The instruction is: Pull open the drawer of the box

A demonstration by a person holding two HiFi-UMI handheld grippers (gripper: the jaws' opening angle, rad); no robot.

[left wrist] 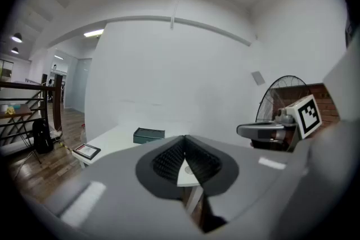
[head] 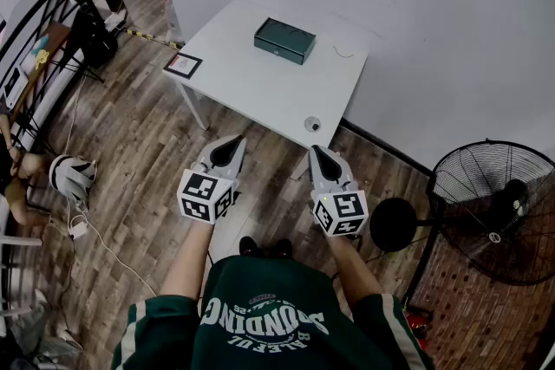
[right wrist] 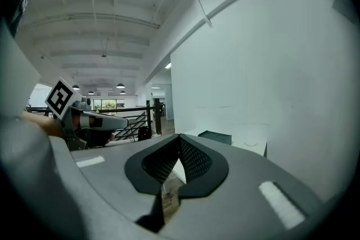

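The dark green box (head: 284,40) lies flat near the far edge of the white table (head: 251,87); its drawer looks closed. The box also shows small in the left gripper view (left wrist: 149,135) and the right gripper view (right wrist: 215,136). Both grippers hang side by side over the wooden floor, short of the table's near edge and well away from the box. My left gripper (head: 235,143) (left wrist: 184,139) is shut with nothing between its jaws. My right gripper (head: 316,152) (right wrist: 180,137) is shut and empty too.
A small round object (head: 312,124) sits near the table's front edge, and a framed card (head: 183,65) lies at its left corner. A thin cable (head: 345,54) lies right of the box. A black standing fan (head: 494,212) is at the right. A white wall backs the table.
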